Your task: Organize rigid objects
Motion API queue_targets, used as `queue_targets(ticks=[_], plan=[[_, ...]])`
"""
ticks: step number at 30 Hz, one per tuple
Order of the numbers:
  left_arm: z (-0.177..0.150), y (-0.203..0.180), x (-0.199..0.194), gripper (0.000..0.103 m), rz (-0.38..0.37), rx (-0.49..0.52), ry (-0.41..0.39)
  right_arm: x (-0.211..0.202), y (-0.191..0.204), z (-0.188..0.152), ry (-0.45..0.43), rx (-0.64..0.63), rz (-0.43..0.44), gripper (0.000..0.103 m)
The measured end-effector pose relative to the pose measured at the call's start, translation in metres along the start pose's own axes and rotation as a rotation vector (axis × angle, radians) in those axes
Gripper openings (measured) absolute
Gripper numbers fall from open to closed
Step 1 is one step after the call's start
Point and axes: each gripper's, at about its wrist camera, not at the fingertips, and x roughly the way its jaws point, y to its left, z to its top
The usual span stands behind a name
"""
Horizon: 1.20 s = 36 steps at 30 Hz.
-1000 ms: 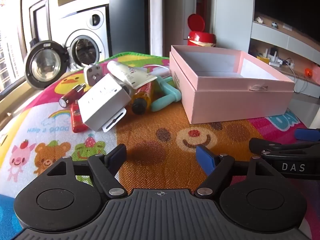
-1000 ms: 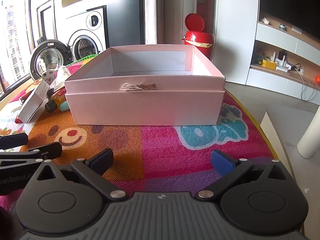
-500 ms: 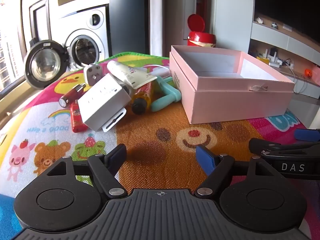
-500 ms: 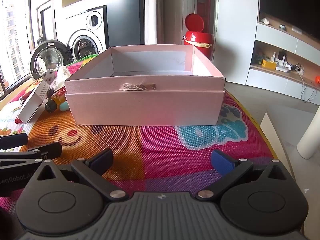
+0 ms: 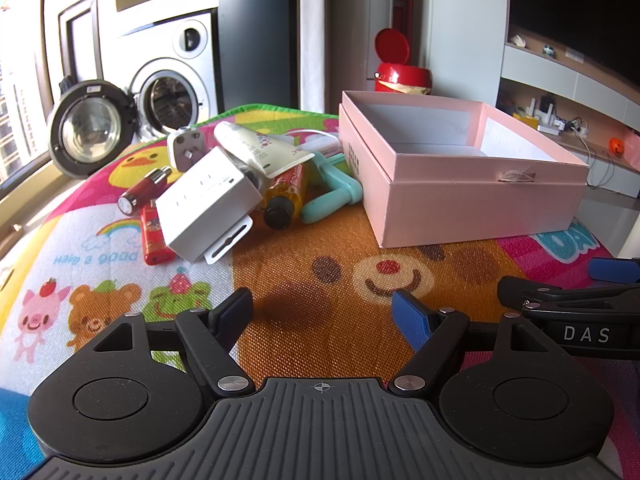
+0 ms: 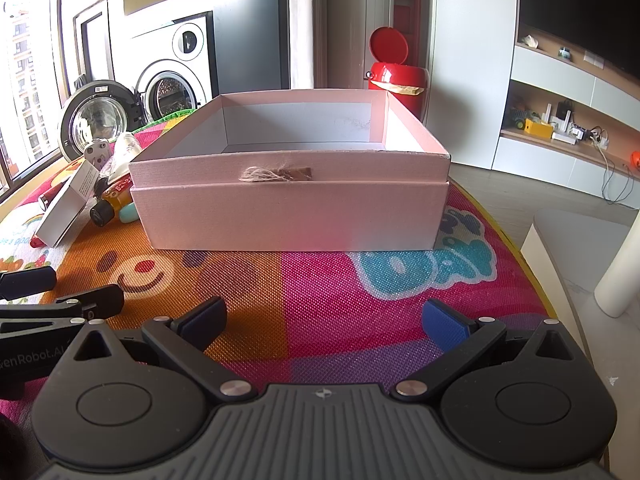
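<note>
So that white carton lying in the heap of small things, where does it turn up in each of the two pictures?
Left wrist view: the white carton lies left of centre, at the front of the heap.
Right wrist view: the same carton sits at the far left edge, tilted.
Shared landmark: the pink box, to the carton's right in both.

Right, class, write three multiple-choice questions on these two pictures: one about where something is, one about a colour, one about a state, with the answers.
1. Where does the pile of small things lie?
A. inside the box
B. on the mat beside the box
C. on the floor

2. What colour is the box?
A. pink
B. green
C. black

3. How are the left gripper fingers?
A. shut on a bottle
B. shut on nothing
C. open, holding nothing

Answers: 1 B, the pile sits on the mat next to the box; 2 A, its walls are pink; 3 C, bare mat shows between the spread fingers.
</note>
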Motion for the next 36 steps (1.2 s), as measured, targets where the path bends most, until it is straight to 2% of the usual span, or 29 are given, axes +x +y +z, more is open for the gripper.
queue_targets(ticks=[36], plan=[[-0.0002,-0.0018,0.0,0.082,0.006,0.007,0.0,0.0007,0.0017,-0.0002,0.0,0.002,0.001,0.103]])
